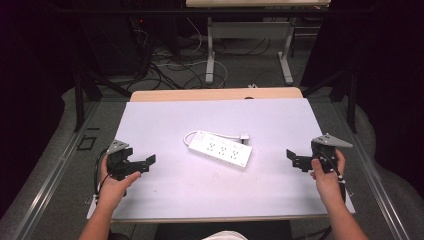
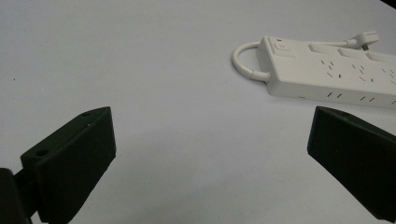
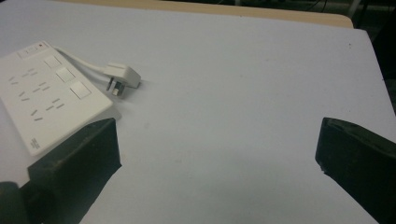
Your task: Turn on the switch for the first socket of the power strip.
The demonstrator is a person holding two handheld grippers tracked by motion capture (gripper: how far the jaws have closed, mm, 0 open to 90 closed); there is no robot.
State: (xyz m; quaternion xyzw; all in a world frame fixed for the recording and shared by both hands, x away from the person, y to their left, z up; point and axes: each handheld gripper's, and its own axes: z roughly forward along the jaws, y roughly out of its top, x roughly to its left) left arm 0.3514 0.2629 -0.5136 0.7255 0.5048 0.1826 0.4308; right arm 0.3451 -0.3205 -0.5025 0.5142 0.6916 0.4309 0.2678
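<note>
White power strip (image 1: 220, 148) lies flat near the middle of the pale sheet (image 1: 165, 125) covering your table, its long axis running from far left to near right, its short cord (image 1: 212, 135) looped along the far side to a plug (image 1: 244, 136). Your left gripper (image 1: 145, 163) and right gripper (image 1: 295, 159) flank it, well apart from it. Both have jaws spread wide, holding nothing.

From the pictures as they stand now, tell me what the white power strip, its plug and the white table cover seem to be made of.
White rectangular power strip: likely hard moulded plastic, smooth and faintly satin, with crisp edges and socket slots. White plug on its cord: apparently the same plastic, with metal-looking pins. White sheet covering the table: matte and flat, perhaps paper or thin board; I cannot tell which.
</note>
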